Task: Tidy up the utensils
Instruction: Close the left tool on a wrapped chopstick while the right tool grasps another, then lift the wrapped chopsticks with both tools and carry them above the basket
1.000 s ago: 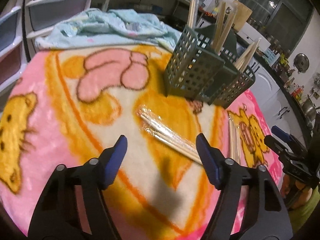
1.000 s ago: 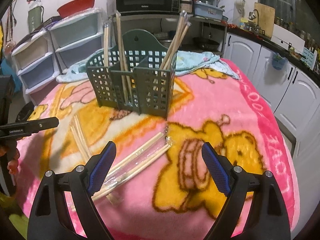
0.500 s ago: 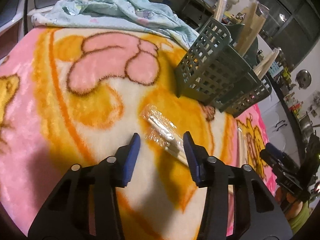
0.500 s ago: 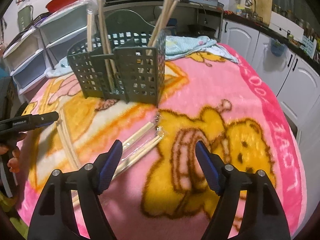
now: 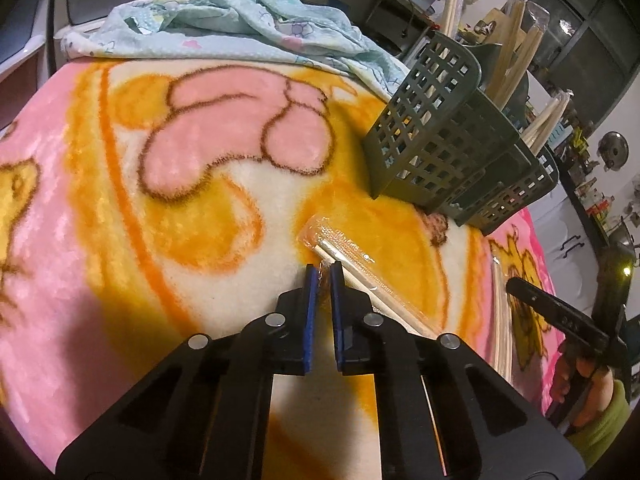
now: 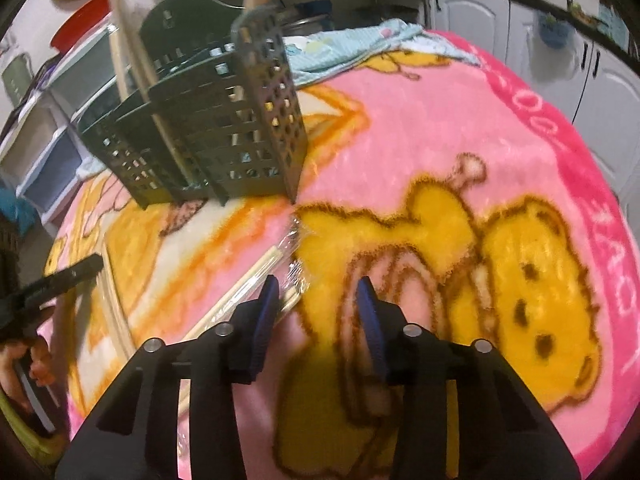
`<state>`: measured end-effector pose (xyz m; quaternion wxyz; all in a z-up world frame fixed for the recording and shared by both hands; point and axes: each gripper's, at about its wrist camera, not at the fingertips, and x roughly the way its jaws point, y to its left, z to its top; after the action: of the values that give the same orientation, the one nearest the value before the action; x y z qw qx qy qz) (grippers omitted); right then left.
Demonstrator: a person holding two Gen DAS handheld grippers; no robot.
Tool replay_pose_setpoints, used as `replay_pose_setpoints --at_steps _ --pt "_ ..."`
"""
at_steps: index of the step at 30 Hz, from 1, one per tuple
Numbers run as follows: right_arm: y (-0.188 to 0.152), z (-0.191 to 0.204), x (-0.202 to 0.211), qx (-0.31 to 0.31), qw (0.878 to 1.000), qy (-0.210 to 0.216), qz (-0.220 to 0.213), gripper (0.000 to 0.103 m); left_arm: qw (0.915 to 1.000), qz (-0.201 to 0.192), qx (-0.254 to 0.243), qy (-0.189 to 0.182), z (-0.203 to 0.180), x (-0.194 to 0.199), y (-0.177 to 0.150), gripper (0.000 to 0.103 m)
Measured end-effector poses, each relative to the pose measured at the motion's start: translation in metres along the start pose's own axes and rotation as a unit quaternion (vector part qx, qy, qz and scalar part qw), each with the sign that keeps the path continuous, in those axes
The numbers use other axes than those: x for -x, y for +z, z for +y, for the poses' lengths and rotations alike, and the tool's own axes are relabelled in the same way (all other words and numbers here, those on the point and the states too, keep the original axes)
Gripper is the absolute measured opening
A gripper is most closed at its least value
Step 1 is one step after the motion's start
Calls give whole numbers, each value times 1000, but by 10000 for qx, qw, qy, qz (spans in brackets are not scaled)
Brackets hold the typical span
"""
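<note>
A dark green slotted caddy (image 5: 436, 148) (image 6: 240, 132) stands on a pink cartoon blanket (image 5: 100, 160) with several wrapped chopstick packs upright in it. One clear-wrapped chopstick pack (image 5: 352, 252) lies in front of it. My left gripper (image 5: 325, 270) is shut on that pack's near wrapper edge. A second wrapped pack (image 6: 256, 276) lies at an angle on the blanket. My right gripper (image 6: 316, 288) hangs low over its upper end. Its jaws are closing. The crinkled wrapper tip sits between them beside the left pad, and the pads do not press it.
A crumpled light blue cloth (image 5: 240, 28) lies behind the caddy. Plastic drawers (image 6: 48, 152) stand to the left and white cabinets (image 6: 600, 80) to the right of the table. A further chopstick pack (image 5: 502, 320) lies near the person's hand (image 5: 580, 372).
My left gripper has come down and closed from wide open onto the wrapper's edge. My right gripper has dropped toward the other pack, rolled a little, and its jaws have narrowed.
</note>
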<state>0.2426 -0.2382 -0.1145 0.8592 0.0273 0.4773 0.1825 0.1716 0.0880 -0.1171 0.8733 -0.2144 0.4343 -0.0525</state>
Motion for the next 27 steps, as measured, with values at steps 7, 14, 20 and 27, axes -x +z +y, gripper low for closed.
replay_pose_setpoints --at_steps 7,14,20,27 --pt "5 1 -6 -117 9996 256 90 21 10000 -15 -65 14 -1 0 -1 3" --pt "-1 15 -6 214 9995 245 20 5 9999 -46 -106 15 -1 3 -1 2" --pt "-1 18 8 392 9990 180 -151 2 9998 -116 -174 -7 -4 12 -2 1" --pt "2 17 34 524 9976 68 -453 2 9991 -335 -254 -45 -9 32 2 1"
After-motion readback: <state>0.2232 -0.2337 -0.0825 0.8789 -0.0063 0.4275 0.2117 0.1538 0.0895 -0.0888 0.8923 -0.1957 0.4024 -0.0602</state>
